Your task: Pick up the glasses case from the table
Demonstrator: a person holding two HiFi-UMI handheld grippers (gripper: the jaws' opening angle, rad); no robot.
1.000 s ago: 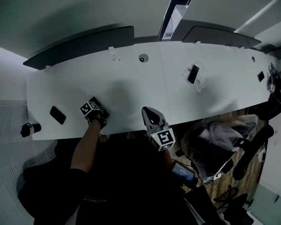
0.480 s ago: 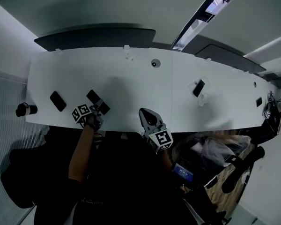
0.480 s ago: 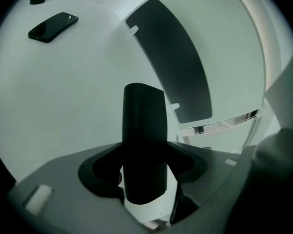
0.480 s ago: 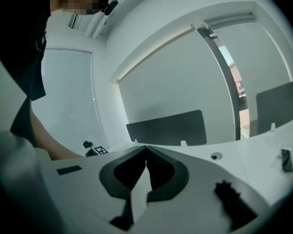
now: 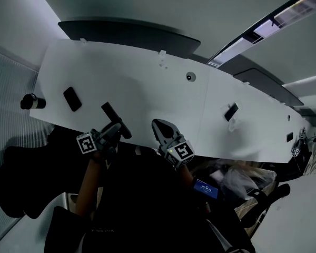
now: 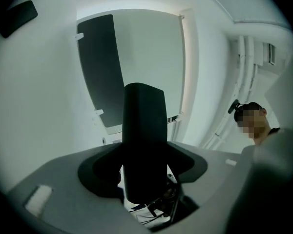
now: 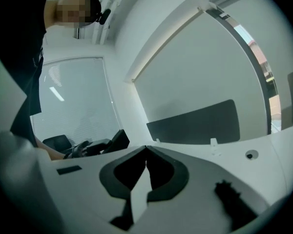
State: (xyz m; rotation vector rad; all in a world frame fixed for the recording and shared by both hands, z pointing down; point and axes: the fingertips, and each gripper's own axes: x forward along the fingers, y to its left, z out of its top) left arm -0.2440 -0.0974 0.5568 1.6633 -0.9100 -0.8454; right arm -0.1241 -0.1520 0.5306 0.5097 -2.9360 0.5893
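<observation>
White table (image 5: 147, 88) spans the room. Left gripper (image 5: 114, 130) clamps the glasses case (image 5: 109, 112), apparently raised clear over the near edge. Right gripper (image 5: 157, 124) is closed and empty. Pick-up appears complete; next, keep the clamp firm and the case steady.

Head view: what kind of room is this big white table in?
Probably an office: a long white table with dark divider screens along its far edge, plus a glass wall with an office chair behind it.

Dark oblong glasses case (image 6: 144, 130), seemingly raised, clamped in left gripper (image 5: 114, 130).
</observation>
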